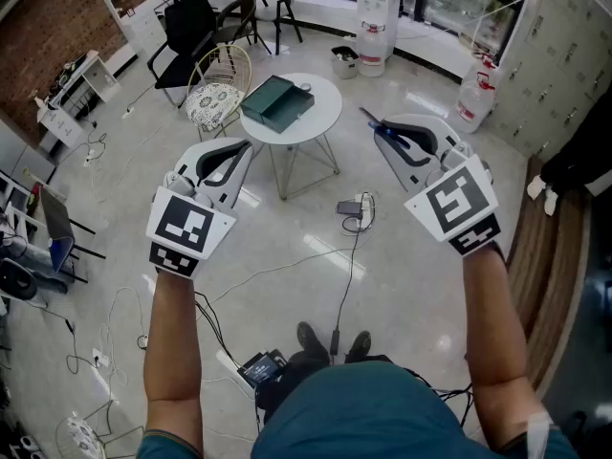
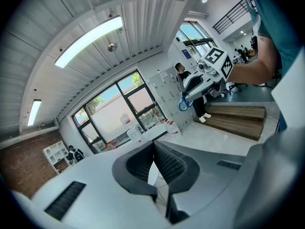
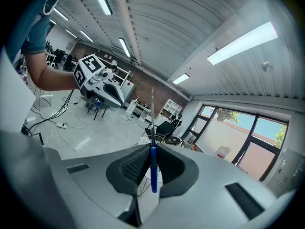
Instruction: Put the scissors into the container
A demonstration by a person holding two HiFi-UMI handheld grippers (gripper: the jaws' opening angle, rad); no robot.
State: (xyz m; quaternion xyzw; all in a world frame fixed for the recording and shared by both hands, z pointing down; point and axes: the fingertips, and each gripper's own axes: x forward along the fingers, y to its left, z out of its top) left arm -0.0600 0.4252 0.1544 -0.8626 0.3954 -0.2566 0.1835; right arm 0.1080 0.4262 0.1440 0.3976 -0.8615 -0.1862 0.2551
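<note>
In the head view my right gripper [image 1: 384, 134] is shut on scissors [image 1: 381, 126] with blue handles, held in the air right of the round white table [image 1: 320, 122]. In the right gripper view the blue handle [image 3: 153, 168] sits between the closed jaws and the thin blade points up. A dark green container [image 1: 273, 101] rests on that table, well ahead of both grippers. My left gripper [image 1: 245, 153] hovers left of the table, shut with nothing in it; its pads [image 2: 164, 163] meet. From the left gripper view, the right gripper [image 2: 202, 82] shows with a blue scissor loop [image 2: 183, 104] hanging below.
A wicker chair [image 1: 218, 89] and a black office chair [image 1: 186, 32] stand left of the table. A power strip [image 1: 352, 208] and cables lie on the floor in front. A water dispenser [image 1: 376, 22] and a jug [image 1: 473, 94] stand behind; a wooden step [image 1: 535, 256] runs along the right.
</note>
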